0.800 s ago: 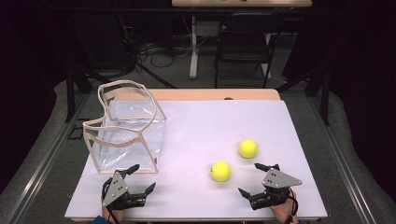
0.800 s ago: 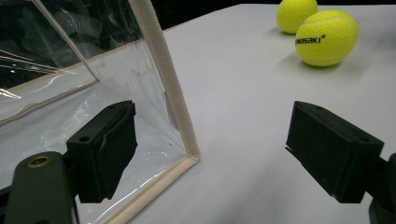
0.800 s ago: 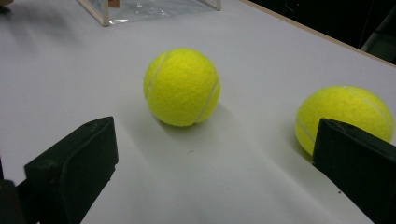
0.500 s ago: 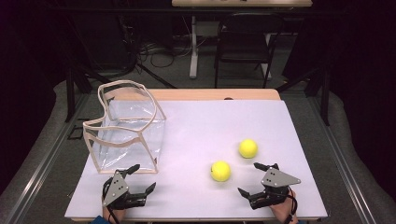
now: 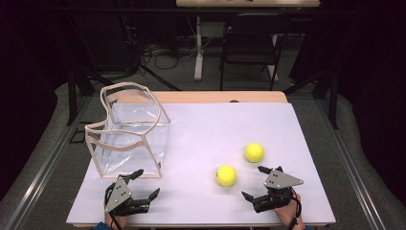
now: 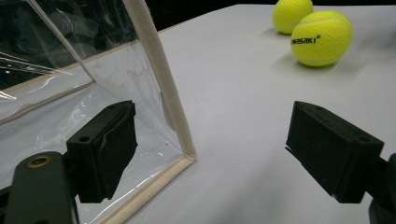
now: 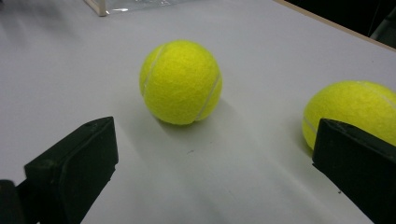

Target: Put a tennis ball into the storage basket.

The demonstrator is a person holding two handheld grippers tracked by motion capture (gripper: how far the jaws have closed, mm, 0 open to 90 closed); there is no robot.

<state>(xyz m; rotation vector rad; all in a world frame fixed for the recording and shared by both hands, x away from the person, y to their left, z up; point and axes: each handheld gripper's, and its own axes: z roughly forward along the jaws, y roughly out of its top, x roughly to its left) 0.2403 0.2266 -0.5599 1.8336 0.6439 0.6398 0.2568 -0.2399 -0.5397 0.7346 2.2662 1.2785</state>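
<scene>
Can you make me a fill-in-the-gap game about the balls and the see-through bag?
1. There are ____ yellow tennis balls on the white table.
2. The see-through bag stands in front of the ____ gripper.
3. The right gripper has its jaws ____, holding nothing.
4. The nearer ball lies closest to the ____ gripper.

Missing words: two; left; open; right

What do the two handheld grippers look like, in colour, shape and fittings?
Both the left gripper and the right gripper are black, each topped by a grey three-cornered plate with small holes. Their jaws end in blocky black pads, matte and squared. A dark cable loops by each wrist.
</scene>
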